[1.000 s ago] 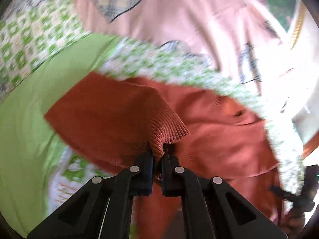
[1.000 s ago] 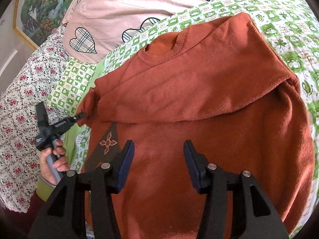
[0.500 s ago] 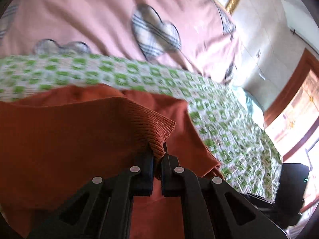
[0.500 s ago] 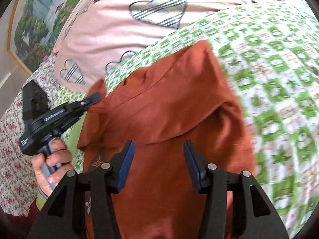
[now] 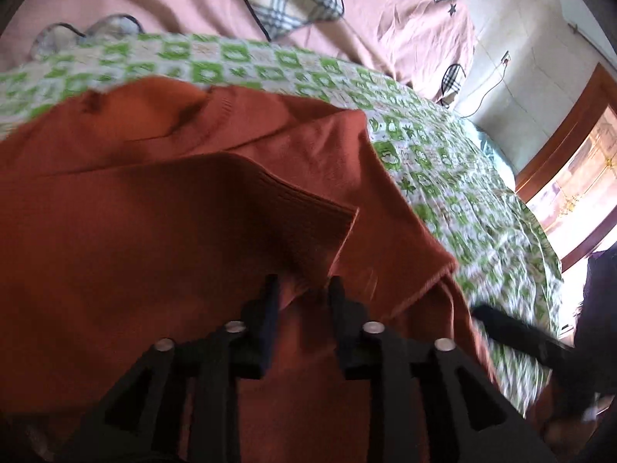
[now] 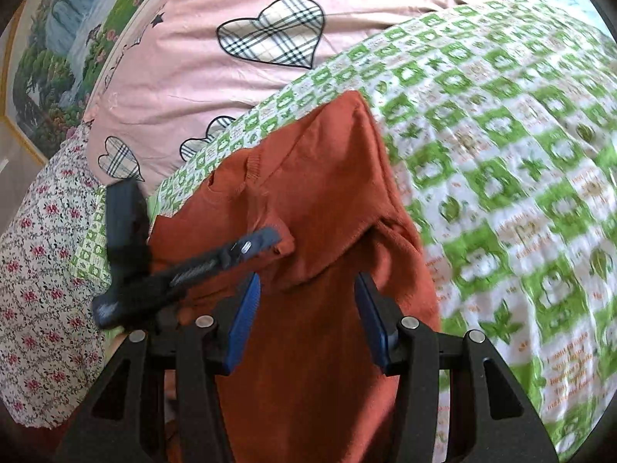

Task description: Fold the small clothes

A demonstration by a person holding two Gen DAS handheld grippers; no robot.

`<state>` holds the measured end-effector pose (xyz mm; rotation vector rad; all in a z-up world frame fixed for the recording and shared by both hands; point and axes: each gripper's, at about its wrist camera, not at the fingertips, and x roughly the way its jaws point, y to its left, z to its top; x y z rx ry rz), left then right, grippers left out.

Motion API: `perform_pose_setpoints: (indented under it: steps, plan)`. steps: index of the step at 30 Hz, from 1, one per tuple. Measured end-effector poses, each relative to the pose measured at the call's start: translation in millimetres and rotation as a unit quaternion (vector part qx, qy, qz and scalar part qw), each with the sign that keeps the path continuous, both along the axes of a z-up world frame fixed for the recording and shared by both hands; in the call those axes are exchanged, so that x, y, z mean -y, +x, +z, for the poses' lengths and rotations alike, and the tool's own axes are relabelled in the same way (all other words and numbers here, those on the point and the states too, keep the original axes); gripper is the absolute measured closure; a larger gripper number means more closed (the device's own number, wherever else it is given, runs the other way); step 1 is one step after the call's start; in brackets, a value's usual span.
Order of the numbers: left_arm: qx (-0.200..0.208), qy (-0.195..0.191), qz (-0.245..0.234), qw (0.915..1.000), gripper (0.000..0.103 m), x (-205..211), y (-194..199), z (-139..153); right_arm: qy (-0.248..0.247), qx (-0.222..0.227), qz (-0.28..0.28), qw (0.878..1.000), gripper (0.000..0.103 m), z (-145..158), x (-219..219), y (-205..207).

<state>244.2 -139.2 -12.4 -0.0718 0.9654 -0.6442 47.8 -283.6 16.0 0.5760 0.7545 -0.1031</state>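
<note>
Bright daylight from the doorway [image 5: 574,177] — motion blur, heavy fisheye bending, dark corners.

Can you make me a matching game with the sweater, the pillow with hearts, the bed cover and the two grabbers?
Things:
1. sweater
2. pillow
3. bed cover
4. right gripper
5. left gripper

Matches:
A. pink
B. open, above the sweater's body
C. rust orange
D. green and white checks
E. open, at the ribbed cuff

Pairs: 1-C, 2-A, 3-D, 4-B, 5-E
</note>
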Motion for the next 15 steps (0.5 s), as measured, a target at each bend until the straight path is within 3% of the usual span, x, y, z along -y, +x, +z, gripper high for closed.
perform_pose_setpoints:
  steps: [3,7,8,10,12,15]
  plan:
    - [0.017,0.011,0.022,0.9996,0.051,-40,-24,11,-0.009,-0.006,0.017,1.000,0.050,-1,-4,22]
    - [0.025,0.034,0.088,0.9952,0.050,-112,-49,15,-0.036,-0.023,0.036,0.998,0.050,-5,-13,58]
    - [0.028,0.043,0.106,0.9930,0.050,-128,-53,15,-0.048,-0.029,0.038,0.998,0.044,-6,-14,65]
    - [0.037,0.077,0.157,0.9838,0.049,-168,-62,13,-0.087,-0.044,0.045,0.994,0.035,-11,-18,85]
    - [0.036,0.103,0.206,0.9724,0.049,-207,-65,7,-0.104,-0.062,0.048,0.992,0.034,-18,-16,99]
    - [0.020,0.121,0.242,0.9625,0.049,-244,-60,-4,-0.098,-0.080,0.051,0.991,0.034,-31,-9,117]
